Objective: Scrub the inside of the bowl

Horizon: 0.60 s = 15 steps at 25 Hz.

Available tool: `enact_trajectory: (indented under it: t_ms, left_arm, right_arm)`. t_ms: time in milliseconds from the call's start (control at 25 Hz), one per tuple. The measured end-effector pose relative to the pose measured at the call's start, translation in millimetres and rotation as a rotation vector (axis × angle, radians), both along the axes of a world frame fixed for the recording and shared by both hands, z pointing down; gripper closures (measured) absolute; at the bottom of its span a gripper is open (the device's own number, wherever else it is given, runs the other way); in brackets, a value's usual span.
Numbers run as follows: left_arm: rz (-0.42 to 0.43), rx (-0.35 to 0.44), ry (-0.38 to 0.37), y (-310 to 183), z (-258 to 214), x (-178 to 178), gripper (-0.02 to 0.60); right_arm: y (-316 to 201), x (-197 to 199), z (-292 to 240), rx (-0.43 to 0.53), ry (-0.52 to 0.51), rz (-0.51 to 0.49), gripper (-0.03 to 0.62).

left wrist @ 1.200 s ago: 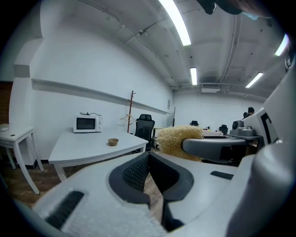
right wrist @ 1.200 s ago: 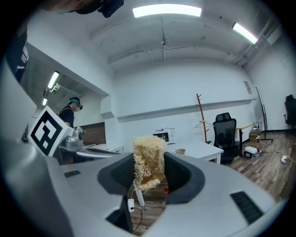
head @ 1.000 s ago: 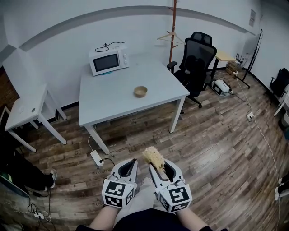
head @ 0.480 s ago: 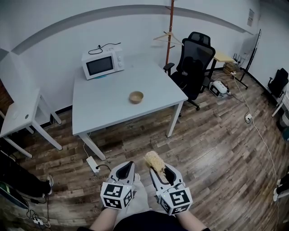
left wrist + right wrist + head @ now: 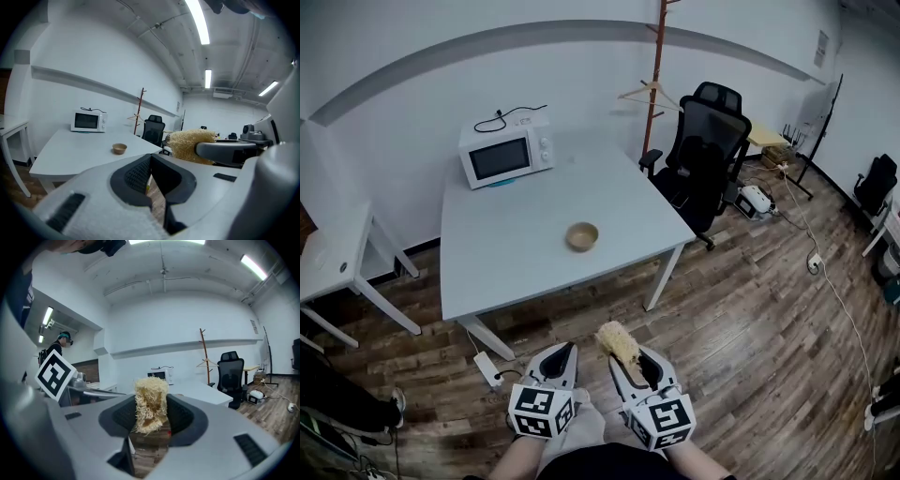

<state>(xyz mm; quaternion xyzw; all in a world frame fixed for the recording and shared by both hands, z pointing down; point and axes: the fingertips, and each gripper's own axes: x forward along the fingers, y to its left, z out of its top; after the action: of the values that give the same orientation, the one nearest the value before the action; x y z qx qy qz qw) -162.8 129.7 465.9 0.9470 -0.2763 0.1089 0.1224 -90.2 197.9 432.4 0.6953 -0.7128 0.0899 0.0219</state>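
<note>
since the earlier frames the surface (image 5: 497,267) is brought nearer in the head view: it now sits lower and larger in the picture, and the bowl (image 5: 581,236) on it is drawn closer to both grippers, which are held at the same low spot in front of the person.

the left gripper (image 5: 563,353) is pressed together with nothing between its jaws. the right gripper (image 5: 634,362) is pinched on a straw-coloured fibrous scrubber (image 5: 617,340), whose free end sticks out beyond the jaw tips.

the bowl is seen upright and alone near the middle of the surface, ahead of both grippers and well apart from them, a little to the left of the right gripper's line. a microwave (image 5: 504,150) is set farther back, beyond the bowl.

the step in hand is judged to be the approach; no scrubbing is begun. for the next move, the gap to the surface has to be closed, the bowl probably has to be steadied at its rim by the left gripper, which would need to be spread first, and the scrubber has to be tipped down into the bowl's hollow.
</note>
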Motion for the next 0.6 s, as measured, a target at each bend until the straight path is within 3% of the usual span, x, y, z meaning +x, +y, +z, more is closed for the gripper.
enact_trajectory:
  t_ms: [600]
  left_arm:
    - [0.034, -0.010, 0.004, -130.5, -8.2, 41.6, 0.563]
  right_arm:
    - [-133.8, 30.4, -7.8, -0.011, 0.003, 0.000, 0.416]
